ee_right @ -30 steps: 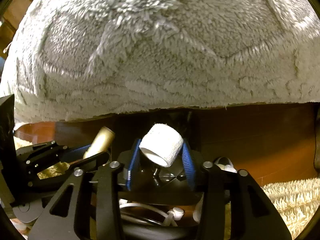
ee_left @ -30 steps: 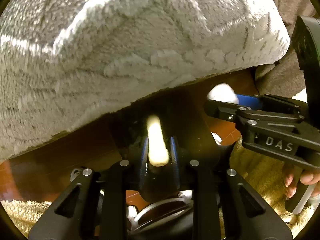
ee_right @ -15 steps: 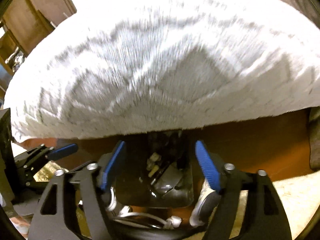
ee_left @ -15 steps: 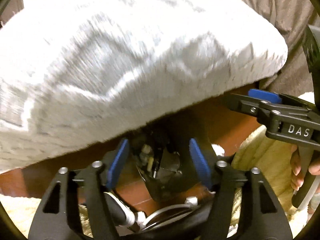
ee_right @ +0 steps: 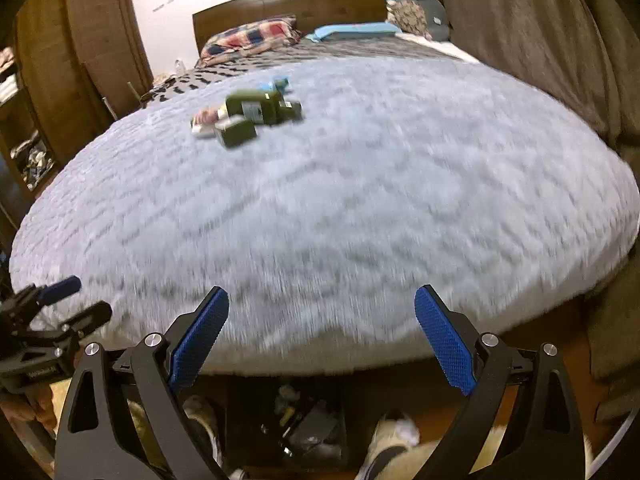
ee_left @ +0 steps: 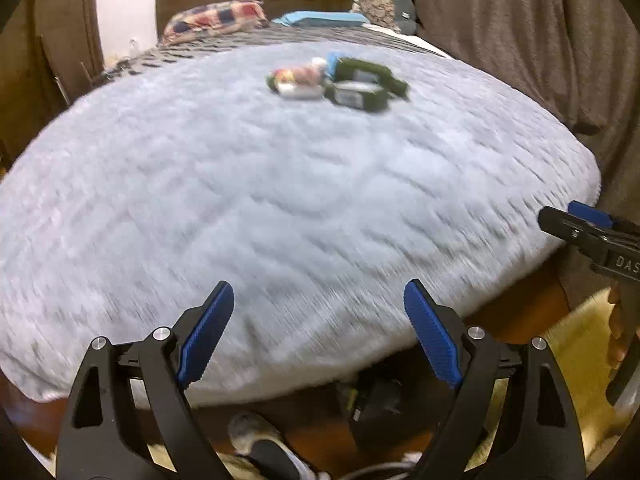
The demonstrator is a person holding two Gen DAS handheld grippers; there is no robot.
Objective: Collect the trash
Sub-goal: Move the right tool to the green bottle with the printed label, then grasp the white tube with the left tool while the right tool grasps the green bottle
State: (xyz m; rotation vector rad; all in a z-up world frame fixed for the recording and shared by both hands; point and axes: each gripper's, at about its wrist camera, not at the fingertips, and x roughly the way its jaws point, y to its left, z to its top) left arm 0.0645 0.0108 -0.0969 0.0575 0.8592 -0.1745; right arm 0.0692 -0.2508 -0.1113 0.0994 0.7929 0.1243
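Far across the fluffy grey blanket [ee_left: 280, 200] on the bed lies a blurred cluster of trash [ee_left: 340, 82] — dark green packages and pale wrappers — well apart from both the left tongs [ee_left: 316, 336] and right tongs [ee_right: 320, 340], each spread wide and gripping nothing.

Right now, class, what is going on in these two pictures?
A person holds two grippers at the foot of a bed, collecting trash. The left gripper and right gripper are both open and empty, above a dark bin on the floor holding scraps. A cluster of trash, including green packets and a white piece, lies on the grey fluffy blanket, apart from both grippers. The frames are motion-blurred.
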